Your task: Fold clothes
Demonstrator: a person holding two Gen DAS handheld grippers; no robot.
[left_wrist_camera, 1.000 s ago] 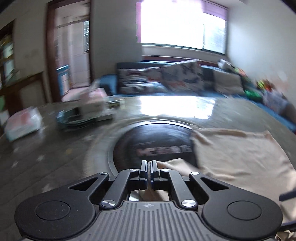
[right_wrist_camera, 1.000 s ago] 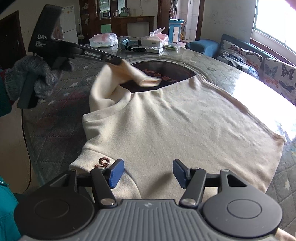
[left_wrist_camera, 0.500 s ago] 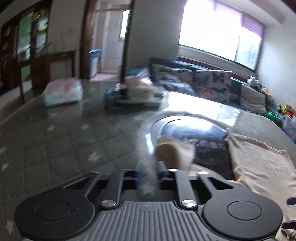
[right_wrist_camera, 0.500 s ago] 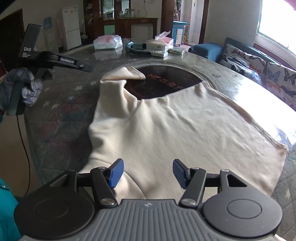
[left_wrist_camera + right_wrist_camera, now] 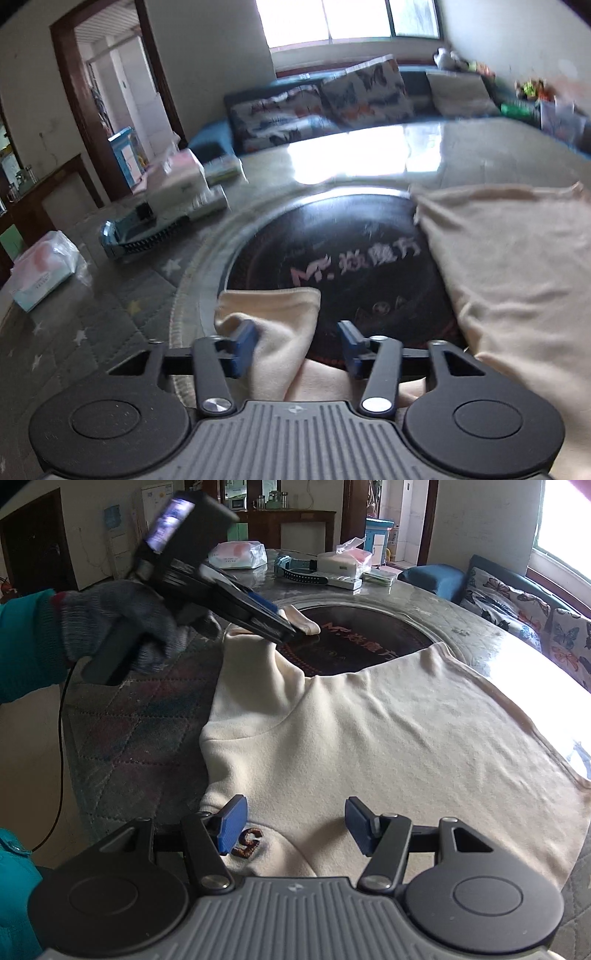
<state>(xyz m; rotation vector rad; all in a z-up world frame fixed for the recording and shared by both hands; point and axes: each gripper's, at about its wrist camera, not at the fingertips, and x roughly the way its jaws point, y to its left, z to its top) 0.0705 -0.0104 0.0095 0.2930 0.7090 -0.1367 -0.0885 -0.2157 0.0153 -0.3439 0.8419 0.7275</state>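
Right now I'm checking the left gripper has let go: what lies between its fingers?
In the left wrist view, the left gripper is open. The cream sleeve lies between its fingers, against the left one; beyond it, the dark round inset.

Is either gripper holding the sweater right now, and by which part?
Neither. The left gripper is open over the sleeve end, which lies loose between its fingers. The right gripper is open above the sweater.
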